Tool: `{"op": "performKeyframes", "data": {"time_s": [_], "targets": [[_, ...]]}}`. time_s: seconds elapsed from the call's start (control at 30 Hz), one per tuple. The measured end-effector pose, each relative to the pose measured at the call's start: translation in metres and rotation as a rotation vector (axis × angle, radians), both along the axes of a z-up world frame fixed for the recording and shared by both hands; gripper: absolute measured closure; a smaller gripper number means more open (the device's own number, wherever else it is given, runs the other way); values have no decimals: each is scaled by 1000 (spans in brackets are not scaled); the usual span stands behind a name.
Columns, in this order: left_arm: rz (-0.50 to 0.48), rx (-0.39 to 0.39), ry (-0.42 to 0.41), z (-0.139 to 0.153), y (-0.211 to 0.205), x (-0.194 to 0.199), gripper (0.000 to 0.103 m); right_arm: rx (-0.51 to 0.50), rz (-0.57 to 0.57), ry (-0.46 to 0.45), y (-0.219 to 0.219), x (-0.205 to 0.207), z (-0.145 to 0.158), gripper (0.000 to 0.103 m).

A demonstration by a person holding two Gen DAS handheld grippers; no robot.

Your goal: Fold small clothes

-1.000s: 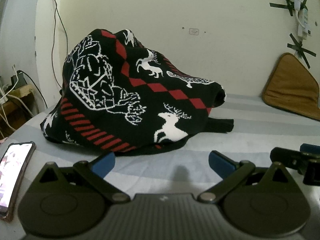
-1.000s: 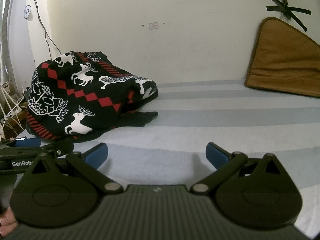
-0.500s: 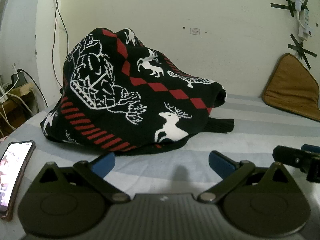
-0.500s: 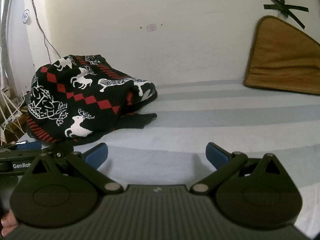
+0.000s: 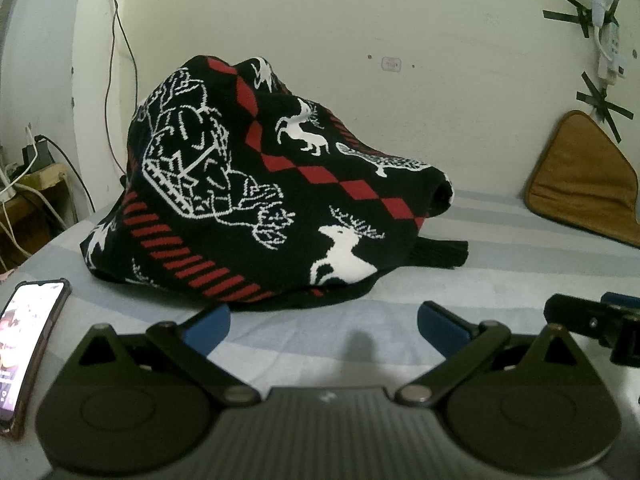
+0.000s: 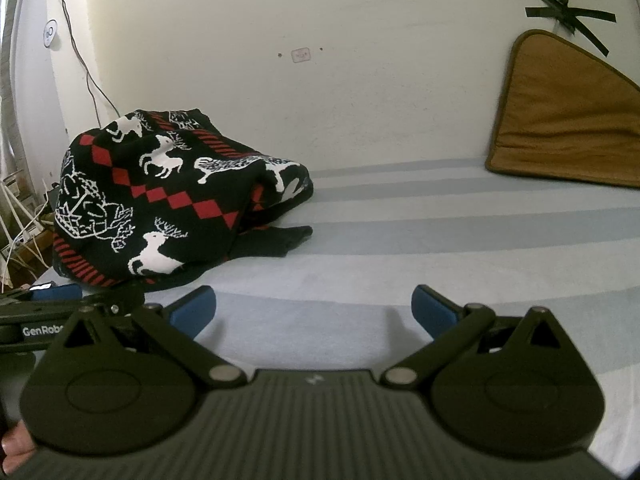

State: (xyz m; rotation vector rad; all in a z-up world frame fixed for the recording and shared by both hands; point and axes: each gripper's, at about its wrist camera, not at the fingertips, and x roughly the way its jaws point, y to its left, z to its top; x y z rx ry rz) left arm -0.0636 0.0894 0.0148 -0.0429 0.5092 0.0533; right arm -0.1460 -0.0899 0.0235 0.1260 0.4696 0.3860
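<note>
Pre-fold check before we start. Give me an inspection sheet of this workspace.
Surface: striped bedsheet, pale blue and grey, bare to the right.
Job's things: black knit sweater with red diamonds and white deer, in an unfolded heap at the left.
Clutter: phone with its screen lit, lying by the left tongs; brown cushion leaning on the wall.
Grippers: left tongs open, empty; right tongs open, empty; both short of the sweater.
Cables: dark cord down the wall; white cables at far left.
Surroundings: cream wall with black tape crosses.
</note>
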Motion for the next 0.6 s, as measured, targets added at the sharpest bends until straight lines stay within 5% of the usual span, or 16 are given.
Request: {"op": "performKeyframes", "data": {"time_s": [0.6], "targets": [[-9, -40, -42, 3, 5, -7, 0, -11, 3, 10, 2, 1, 0, 0]]}}
